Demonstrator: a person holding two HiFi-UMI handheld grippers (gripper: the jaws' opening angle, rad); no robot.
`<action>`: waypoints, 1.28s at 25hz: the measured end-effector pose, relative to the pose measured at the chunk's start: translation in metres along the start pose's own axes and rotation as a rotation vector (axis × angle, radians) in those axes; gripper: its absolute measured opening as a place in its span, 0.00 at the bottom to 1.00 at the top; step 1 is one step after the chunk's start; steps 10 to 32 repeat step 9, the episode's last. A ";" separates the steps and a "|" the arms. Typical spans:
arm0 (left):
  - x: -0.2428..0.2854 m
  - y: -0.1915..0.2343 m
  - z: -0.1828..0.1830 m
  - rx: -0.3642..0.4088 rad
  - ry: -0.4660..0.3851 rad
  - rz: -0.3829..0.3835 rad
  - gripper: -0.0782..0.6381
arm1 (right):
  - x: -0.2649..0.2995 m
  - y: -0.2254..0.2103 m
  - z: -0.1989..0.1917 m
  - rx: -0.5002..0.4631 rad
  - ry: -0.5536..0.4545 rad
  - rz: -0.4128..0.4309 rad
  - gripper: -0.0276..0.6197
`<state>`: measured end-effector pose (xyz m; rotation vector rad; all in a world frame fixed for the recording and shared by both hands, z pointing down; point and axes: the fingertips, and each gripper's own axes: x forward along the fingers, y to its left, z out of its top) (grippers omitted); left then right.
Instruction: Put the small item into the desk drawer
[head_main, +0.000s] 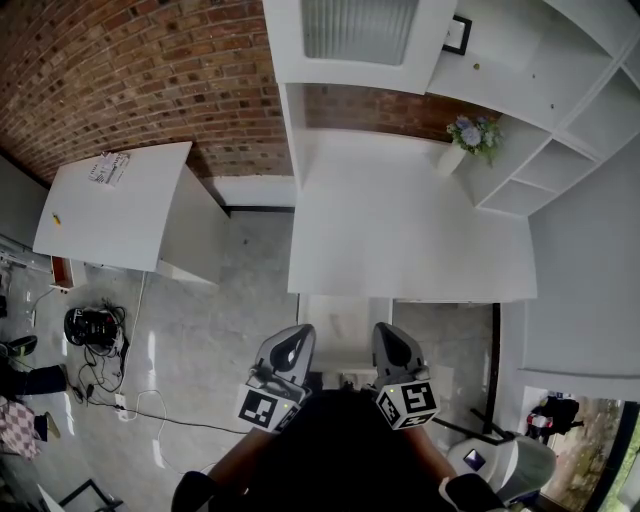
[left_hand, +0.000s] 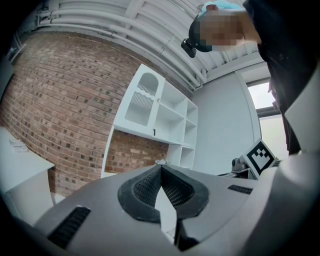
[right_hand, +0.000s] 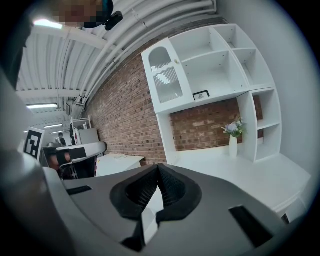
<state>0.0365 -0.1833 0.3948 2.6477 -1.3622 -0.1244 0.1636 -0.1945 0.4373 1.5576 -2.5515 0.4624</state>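
Left gripper (head_main: 289, 338) and right gripper (head_main: 391, 337) — jaws together, empty — facing desk (head_main: 400, 235): part one pair before seeking the small item.

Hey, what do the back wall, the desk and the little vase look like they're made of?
Back wall: bare red-brown brick, matte, with visible mortar lines.
Desk: probably painted or laminated board, smooth plain white with no grain.
Vase: looks like white ceramic, though plastic is possible; too small to tell.
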 end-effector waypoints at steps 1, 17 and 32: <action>0.000 0.001 0.000 -0.005 0.000 0.002 0.14 | 0.000 0.000 0.000 -0.001 0.000 0.001 0.06; 0.003 0.000 -0.002 -0.024 -0.001 0.007 0.14 | 0.002 -0.005 -0.003 0.000 0.014 -0.004 0.06; 0.003 0.000 -0.002 -0.024 -0.001 0.007 0.14 | 0.002 -0.005 -0.003 0.000 0.014 -0.004 0.06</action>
